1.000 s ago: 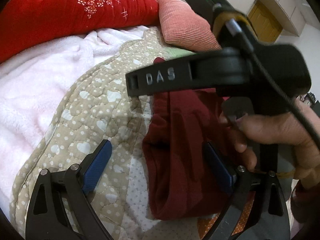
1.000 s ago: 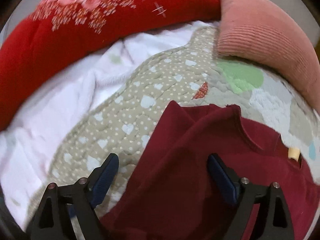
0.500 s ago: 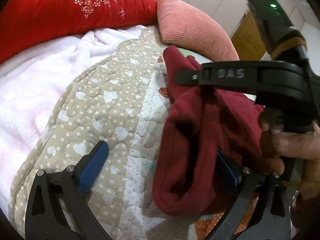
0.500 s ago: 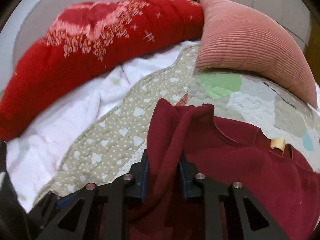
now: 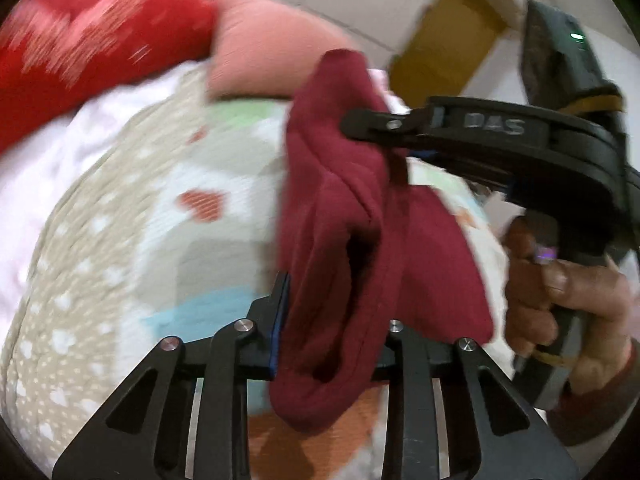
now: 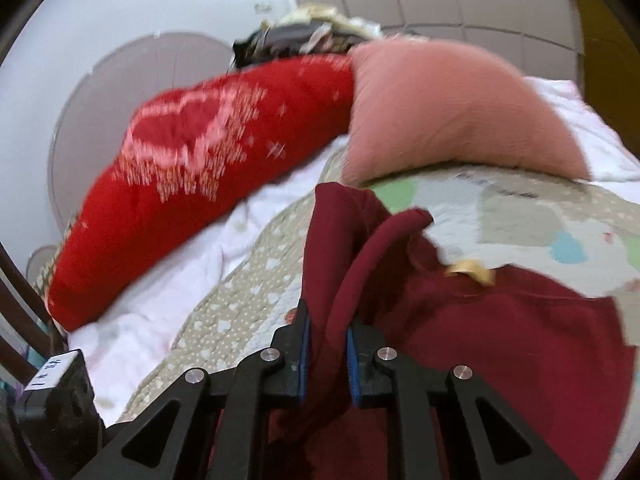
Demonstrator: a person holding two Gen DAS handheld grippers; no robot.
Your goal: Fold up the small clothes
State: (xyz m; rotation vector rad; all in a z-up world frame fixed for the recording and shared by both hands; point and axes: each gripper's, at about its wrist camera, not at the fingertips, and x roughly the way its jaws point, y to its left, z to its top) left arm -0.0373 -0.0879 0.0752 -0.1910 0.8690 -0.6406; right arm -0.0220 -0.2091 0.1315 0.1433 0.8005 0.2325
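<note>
A patchwork quilt with heart prints and coloured patches covers the bed, lying over a pale pink fleece blanket. At the head lie a long red bolster with pink flowers and a ribbed salmon pillow, with what looks like a heap of clothes behind them, though blur hides the detail. A curved headboard backs onto a white wall, and a yellow-brown door shows on the left camera.

The dark red shirt is partly raised off the quilt. The left gripper has just been closing and pinches a bunched fold of it. The right gripper, held in a hand, has also just been closing and pinches the shirt's edge.
</note>
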